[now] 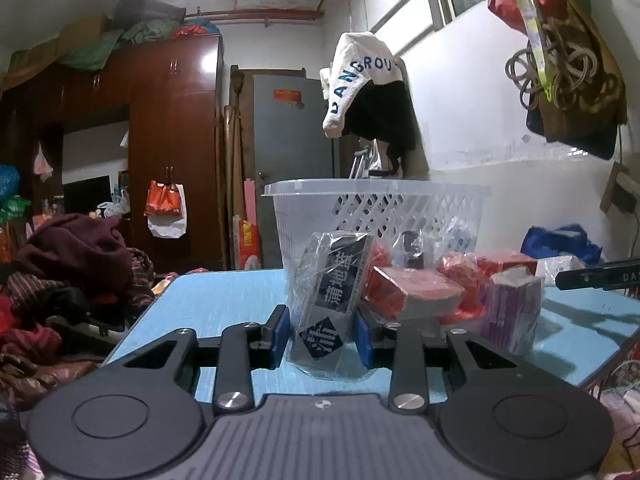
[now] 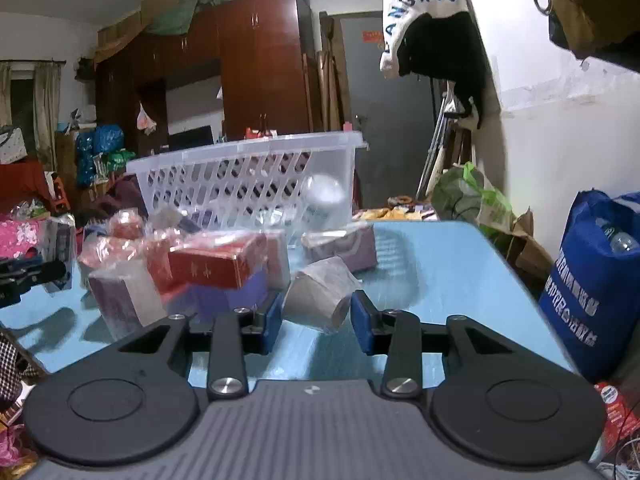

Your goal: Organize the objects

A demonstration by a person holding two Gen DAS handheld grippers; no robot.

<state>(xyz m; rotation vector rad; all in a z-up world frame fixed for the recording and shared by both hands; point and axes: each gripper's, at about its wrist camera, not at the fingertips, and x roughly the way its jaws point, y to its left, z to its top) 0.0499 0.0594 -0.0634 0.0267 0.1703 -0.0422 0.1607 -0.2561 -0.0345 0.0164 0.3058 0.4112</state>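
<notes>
Evidently both hands have taken something from the jumble of wrapped goods on the blue tabletop [image 1: 224, 292], presumably to drop it into the clear plastic basket [image 1: 376, 200] standing just behind the pile.

The left gripper [image 1: 322, 334] holds a dark packet [image 1: 332, 292] narrowly between its blue pads. The packet stands roughly upright, leaning a little, so its printed white characters face the camera. It is boxy under a loose, crinkled clear film that catches the light, and gripping it low on its flanks lets the pads bear on the firmer body and not on slack wrap.

The right gripper [image 2: 316, 322] is closed on a pale grey packet [image 2: 320, 300], also in glossy film, tilted with one flat end towards the camera. Whether it is clear of the tabletop I cannot tell.

Between the two lie the rest: a red box [image 2: 216, 266] with a hard, sharp-edged look, a purple-and-white packet [image 1: 510, 312] standing on end, and softer red bundles. All are film-wrapped, so likely slippery and prone to shifting.

The basket is rigid, translucent, with lattice-cut walls and a broad rim. Some items already show through its side.
</notes>
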